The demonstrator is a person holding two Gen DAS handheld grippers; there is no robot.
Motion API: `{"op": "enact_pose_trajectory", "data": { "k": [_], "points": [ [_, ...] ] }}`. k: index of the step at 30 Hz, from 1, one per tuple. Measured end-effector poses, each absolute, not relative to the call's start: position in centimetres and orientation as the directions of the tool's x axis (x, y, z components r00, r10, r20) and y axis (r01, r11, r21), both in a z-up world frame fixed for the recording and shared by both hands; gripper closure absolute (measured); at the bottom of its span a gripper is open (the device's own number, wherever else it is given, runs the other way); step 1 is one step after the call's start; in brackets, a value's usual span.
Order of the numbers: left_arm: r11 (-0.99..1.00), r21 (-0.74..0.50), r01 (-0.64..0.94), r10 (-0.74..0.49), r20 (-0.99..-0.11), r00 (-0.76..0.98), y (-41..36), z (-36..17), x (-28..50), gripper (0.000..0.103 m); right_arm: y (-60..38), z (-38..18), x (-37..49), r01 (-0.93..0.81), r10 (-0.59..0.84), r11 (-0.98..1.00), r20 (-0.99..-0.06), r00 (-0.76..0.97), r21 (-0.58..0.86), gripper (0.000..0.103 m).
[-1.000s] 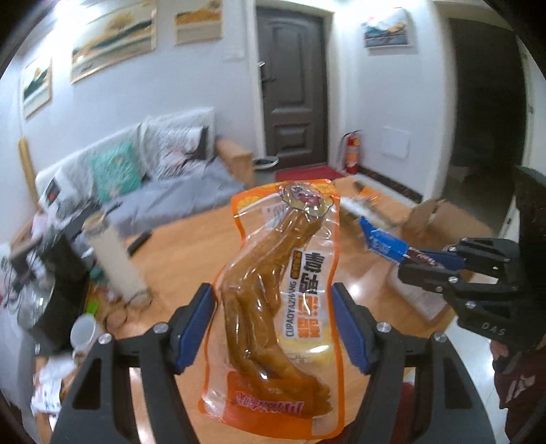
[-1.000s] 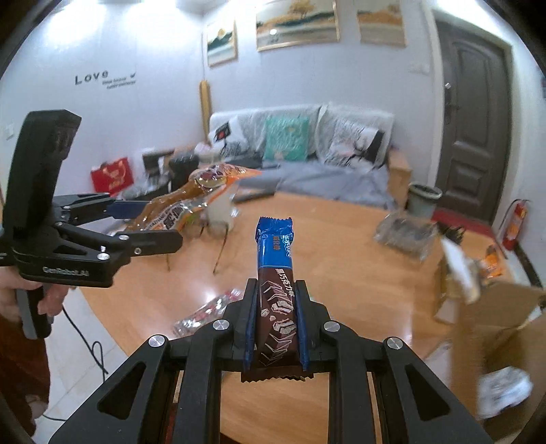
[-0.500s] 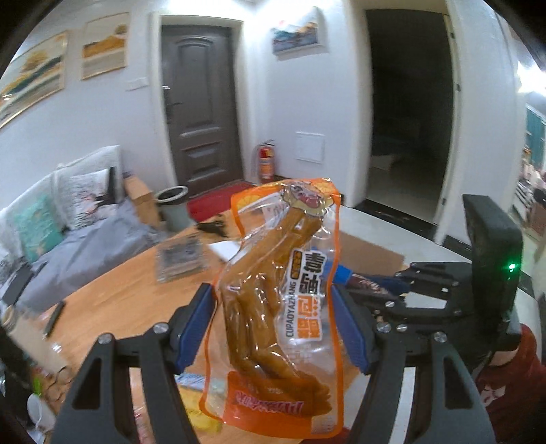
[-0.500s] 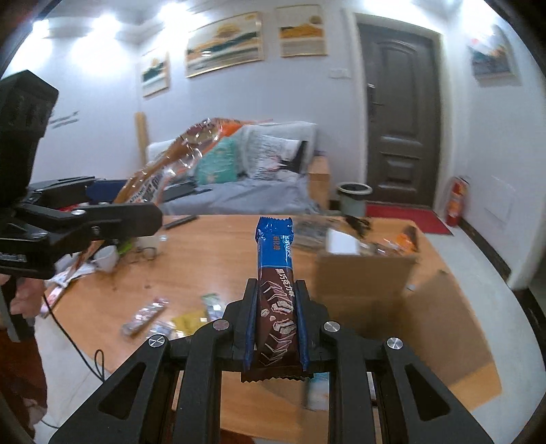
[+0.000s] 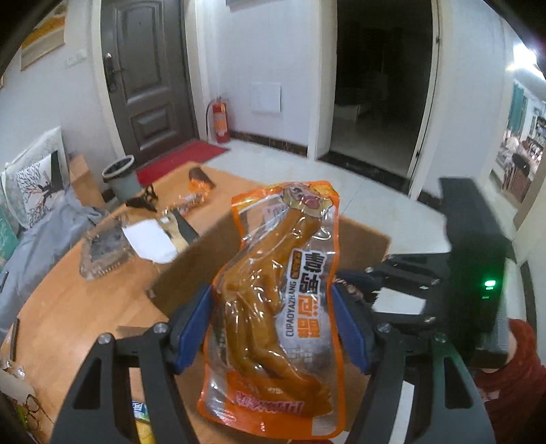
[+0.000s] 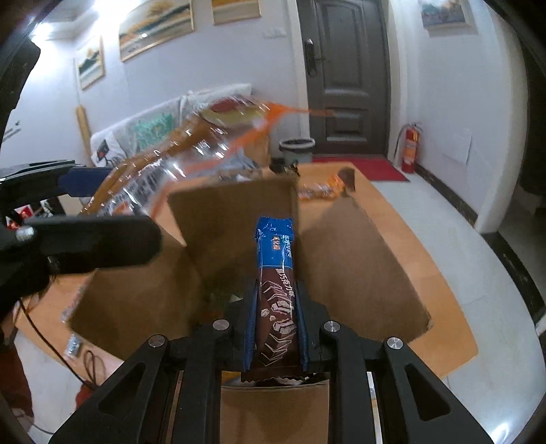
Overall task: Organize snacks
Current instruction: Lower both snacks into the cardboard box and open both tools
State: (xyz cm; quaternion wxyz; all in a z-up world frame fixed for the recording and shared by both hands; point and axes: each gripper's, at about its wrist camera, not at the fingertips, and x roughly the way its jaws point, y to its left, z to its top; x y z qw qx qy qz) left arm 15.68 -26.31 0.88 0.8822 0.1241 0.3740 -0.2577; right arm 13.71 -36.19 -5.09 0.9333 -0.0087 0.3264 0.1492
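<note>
Gripping light, crinkly packs mid-body, the left tool (image 5: 273, 324) pinches a floppy orange pouch (image 5: 276, 307) at centre frame, the right tool (image 6: 274, 328) clamps a stiffer chocolate bar (image 6: 276, 290) above the cardboard box (image 6: 358, 259).

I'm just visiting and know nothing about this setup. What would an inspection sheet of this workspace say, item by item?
Surface: wooden table, mostly bare near the box.
Job's things: orange snack pouch in the left claw; blue-and-brown bar in the right claw; open cardboard box below both.
Clutter: glass tray, white paper, orange wrappers, small packets at the table edge.
Claws: left shut on the pouch, right shut on the bar.
Cables: a black one hangs off the table's edge.
Surroundings: door, bin, fire extinguisher, sofa, wall pictures.
</note>
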Motion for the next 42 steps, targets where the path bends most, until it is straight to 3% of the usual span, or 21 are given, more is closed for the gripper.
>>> {"op": "enact_pose_trajectory", "data": {
  "k": [11,17,21,24,33,42],
  "points": [
    [0.843,0.020,0.537,-0.325,-0.778,0.538,-26.7,-1.9,18.5,0.036,-36.7,-6.6,16.3,-0.283,0.271,0.955,-0.637,0.721,0.086,0.085],
    [0.839,0.028,0.544,-0.314,-0.791,0.525,-27.3,-1.4,19.3,0.036,-36.3,-6.7,16.2,-0.296,0.283,0.951,-0.646,0.709,0.092,0.073],
    [0.832,0.037,0.554,-0.290,-0.822,0.491,-27.9,-1.9,19.9,0.030,-35.7,-6.9,15.6,-0.292,0.270,0.953,-0.652,0.708,0.078,0.073],
    [0.835,0.072,0.545,-0.272,-0.808,0.524,-27.5,-1.7,19.8,0.018,-35.9,-6.8,15.2,-0.290,0.270,0.954,-0.659,0.702,0.082,0.073],
    [0.859,0.042,0.510,-0.298,-0.769,0.565,-24.2,0.2,18.2,0.018,-35.4,-5.7,14.2,-0.293,0.260,0.954,-0.654,0.711,0.060,0.071],
    [0.908,0.053,0.417,-0.265,-0.697,0.666,-16.7,4.6,13.7,0.017,-32.0,-2.1,11.8,-0.384,0.350,0.920,-0.597,0.722,0.076,0.066]
  ]
}}
